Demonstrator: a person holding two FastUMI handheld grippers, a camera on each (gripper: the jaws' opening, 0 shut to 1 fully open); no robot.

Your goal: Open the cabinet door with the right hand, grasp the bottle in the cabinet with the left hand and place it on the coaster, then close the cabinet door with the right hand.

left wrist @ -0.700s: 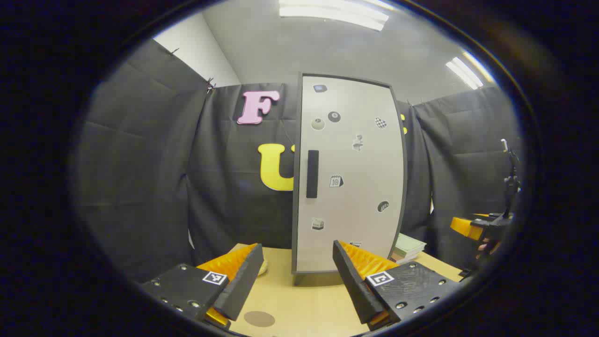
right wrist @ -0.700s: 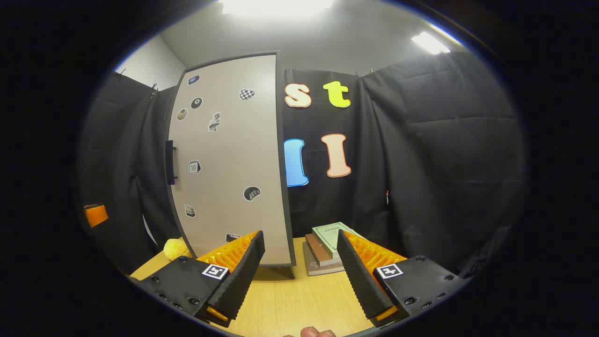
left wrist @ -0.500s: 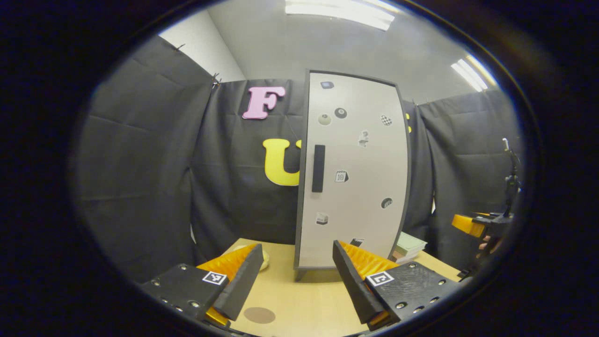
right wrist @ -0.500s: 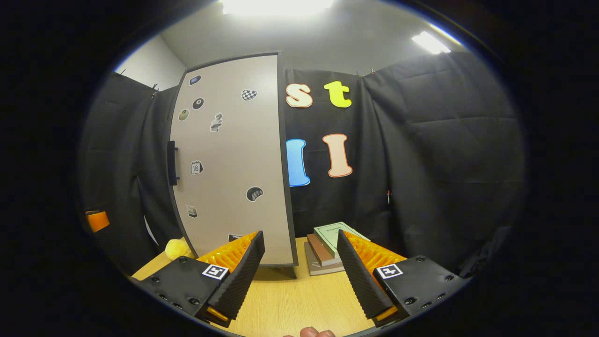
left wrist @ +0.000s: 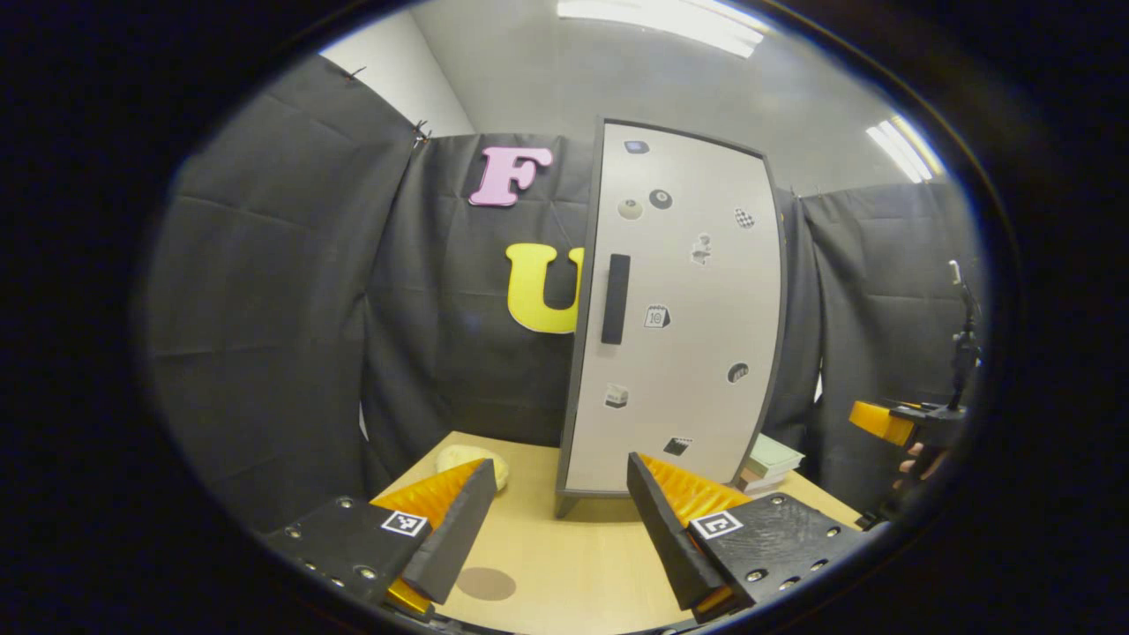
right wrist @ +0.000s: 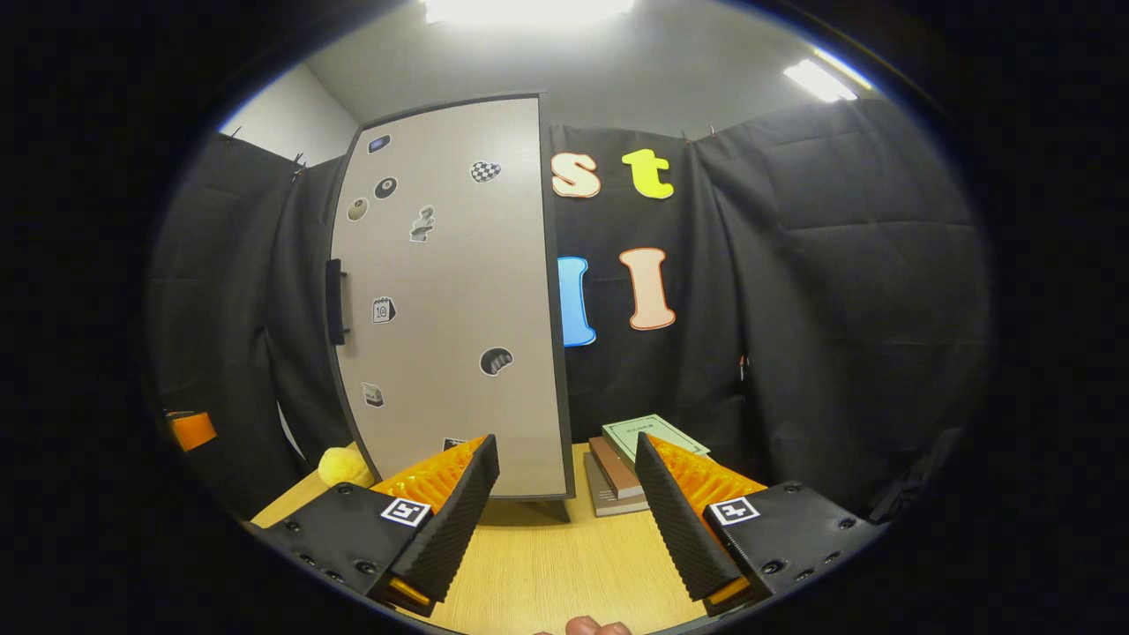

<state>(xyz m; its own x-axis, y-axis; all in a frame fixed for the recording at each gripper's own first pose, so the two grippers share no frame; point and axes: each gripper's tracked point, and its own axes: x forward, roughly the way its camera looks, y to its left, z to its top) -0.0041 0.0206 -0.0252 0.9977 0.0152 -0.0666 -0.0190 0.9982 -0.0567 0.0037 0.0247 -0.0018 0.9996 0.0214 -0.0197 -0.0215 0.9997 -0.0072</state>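
Bottle: hidden behind the shut door (left wrist: 684,309) of the cabinet (right wrist: 459,300); position unconfirmed.
Fingers: left gripper (left wrist: 556,520) and right gripper (right wrist: 564,516) are held apart, empty.
Risk: handle (left wrist: 615,298) may be missed or slipped off, being slim; cabinet may be dragged across the worktop (left wrist: 564,556).
Risk: coaster (left wrist: 486,583) lies under the left fingers and could be knocked.
Count: one cabinet, one handle, one coaster, three books (right wrist: 631,454), one yellow lump (right wrist: 342,465).

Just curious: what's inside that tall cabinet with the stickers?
Cannot tell: the cabinet door is shut, hiding everything inside. Only its stickers and dark handle show.

Grey cabinet door (left wrist: 679,309), brown coaster (left wrist: 486,583).
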